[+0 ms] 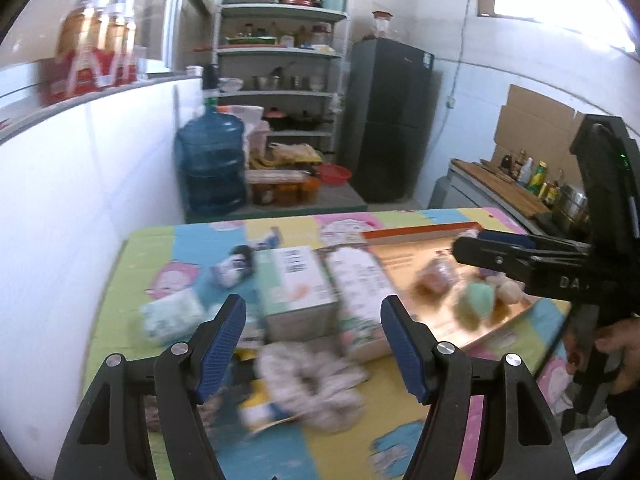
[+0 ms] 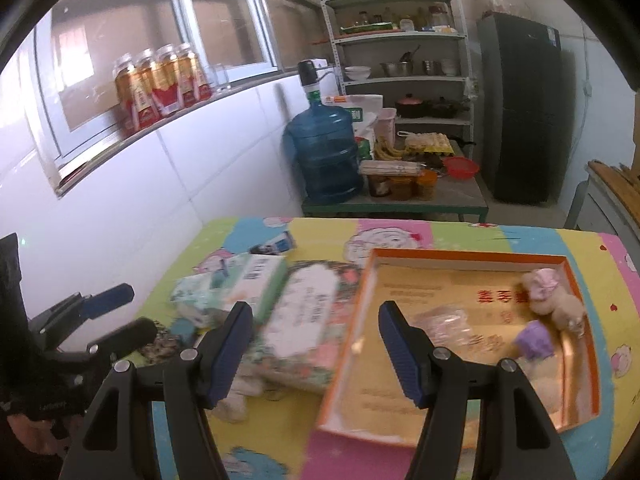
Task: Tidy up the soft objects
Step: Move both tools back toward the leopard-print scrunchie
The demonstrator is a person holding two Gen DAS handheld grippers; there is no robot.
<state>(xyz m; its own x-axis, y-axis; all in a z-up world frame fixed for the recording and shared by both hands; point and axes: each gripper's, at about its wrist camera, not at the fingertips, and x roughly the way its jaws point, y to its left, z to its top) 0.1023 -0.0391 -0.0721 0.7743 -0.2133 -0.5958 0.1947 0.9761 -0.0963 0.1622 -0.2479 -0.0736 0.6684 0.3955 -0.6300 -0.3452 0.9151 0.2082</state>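
My left gripper [image 1: 312, 336] hangs open and empty above a fluffy pale scrunchie [image 1: 316, 384] that lies on the colourful cartoon mat [image 1: 168, 248]. To the right, an orange-rimmed shallow box [image 1: 424, 236] holds a green soft ball [image 1: 476, 300], a pinkish bundle [image 1: 436, 276] and a beige plush [image 1: 508, 288]. My right gripper [image 2: 316, 340] is open and empty over the left wall of that box [image 2: 460, 256]. In the box lie a beige plush with a pink bow [image 2: 556, 300], a purple soft piece [image 2: 534, 338] and a clear pinkish bag [image 2: 444, 324]. Each gripper shows in the other's view, right [image 1: 474, 242] and left [image 2: 138, 311].
A green-and-white carton [image 1: 292, 284] and a floral tissue pack [image 1: 360, 292] lie mid-table, with small packets [image 1: 172, 316] to the left. A white tiled wall [image 1: 80, 200] borders the table's left side. Beyond stand a blue water jug [image 2: 324, 152], shelves [image 2: 400, 40] and a dark fridge [image 2: 520, 112].
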